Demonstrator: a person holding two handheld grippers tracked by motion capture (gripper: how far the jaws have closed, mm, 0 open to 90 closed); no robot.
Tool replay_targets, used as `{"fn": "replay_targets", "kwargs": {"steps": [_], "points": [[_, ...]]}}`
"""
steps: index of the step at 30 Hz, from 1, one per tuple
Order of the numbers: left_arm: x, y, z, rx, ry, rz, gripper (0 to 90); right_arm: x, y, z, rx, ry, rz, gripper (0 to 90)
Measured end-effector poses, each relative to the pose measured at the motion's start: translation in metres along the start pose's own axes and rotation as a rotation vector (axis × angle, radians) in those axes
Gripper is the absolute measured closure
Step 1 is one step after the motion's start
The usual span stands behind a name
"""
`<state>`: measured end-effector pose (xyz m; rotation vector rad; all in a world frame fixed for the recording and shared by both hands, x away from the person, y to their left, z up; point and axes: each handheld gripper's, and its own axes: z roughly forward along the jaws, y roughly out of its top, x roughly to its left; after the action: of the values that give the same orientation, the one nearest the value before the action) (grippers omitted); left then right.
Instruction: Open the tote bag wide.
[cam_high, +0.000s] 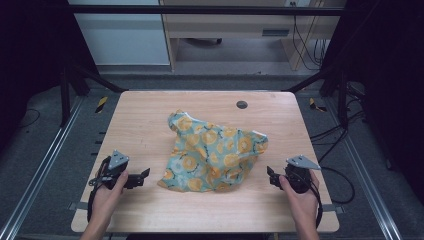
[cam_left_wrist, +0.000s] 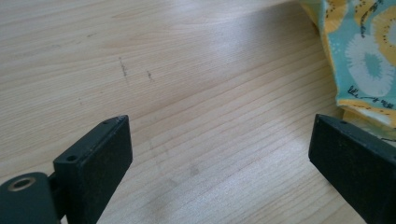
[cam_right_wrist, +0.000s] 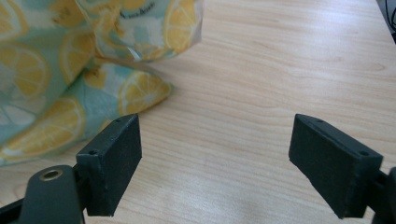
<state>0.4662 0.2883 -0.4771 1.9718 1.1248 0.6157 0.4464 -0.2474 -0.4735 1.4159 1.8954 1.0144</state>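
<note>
left gripper (cam_high: 145, 175) and right gripper (cam_high: 270, 175), both spread empty, flank the crumpled lemon-print cloth (cam_high: 212, 152).

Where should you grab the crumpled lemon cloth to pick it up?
Probably the near corners of the crumpled teal cloth with yellow lemon slices. They lie flat on the wooden table, nearest each side: left gripper from its left, right gripper from its right, jaws open.

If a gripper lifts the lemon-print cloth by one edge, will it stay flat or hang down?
The cloth lies crumpled in soft folds, so it will probably hang limp rather than keep a shape. It looks thin and likely light. Pushed across the smooth table, it would more likely bunch up than slide as one piece.
</note>
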Motion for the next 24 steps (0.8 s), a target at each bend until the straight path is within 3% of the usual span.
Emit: {"fn": "replay_targets", "kwargs": {"steps": [5,10,16,21,22,24], "points": [[-0.004,0.002,-0.003,-0.014,0.003,0.022,5.7,0.002,0.002,-0.004,-0.018,0.013,0.003,18.0],[-0.007,0.003,-0.005,-0.022,-0.001,0.035,5.6,0.01,0.009,-0.011,-0.031,0.011,-0.032,15.8],[-0.014,0.003,-0.008,-0.022,0.002,0.059,5.6,0.024,0.026,-0.021,-0.071,0.051,-0.076,13.1],[-0.016,0.003,-0.009,-0.024,0.016,0.067,5.6,0.036,0.068,-0.04,-0.142,0.086,-0.127,16.3],[-0.016,0.003,-0.009,-0.024,0.016,0.067,5.6,0.036,0.068,-0.04,-0.142,0.086,-0.127,16.3],[-0.016,0.003,-0.008,-0.02,0.021,0.065,5.6,0.04,0.094,-0.048,-0.174,0.119,-0.141,18.1]]}}
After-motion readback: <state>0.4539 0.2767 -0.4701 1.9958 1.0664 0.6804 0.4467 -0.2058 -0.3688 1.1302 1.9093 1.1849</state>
